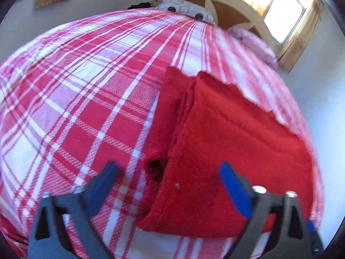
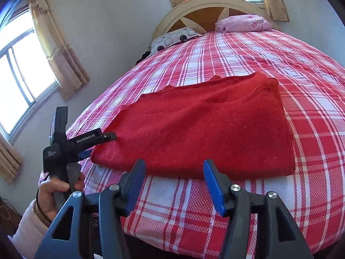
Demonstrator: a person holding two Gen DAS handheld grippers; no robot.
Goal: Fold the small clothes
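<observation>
A red fleecy cloth (image 2: 204, 129) lies folded flat on the red and white plaid bed (image 2: 312, 129). In the left wrist view the cloth (image 1: 226, 151) fills the lower right, its layered folded edge running up the middle. My left gripper (image 1: 168, 166) is open and straddles the cloth's near left corner, with one finger over the sheet and the other over the cloth. From the right wrist view the left gripper (image 2: 101, 145) sits at that corner, held by a hand (image 2: 54, 192). My right gripper (image 2: 174, 163) is open just short of the cloth's near edge, with nothing between its fingers.
A patterned grey pillow (image 2: 172, 37) and a pink pillow (image 2: 243, 22) lie by the cream headboard (image 2: 207, 4). Windows with beige curtains (image 2: 58, 49) flank the bed. The bed's near edge (image 2: 172, 243) drops off just below the right gripper.
</observation>
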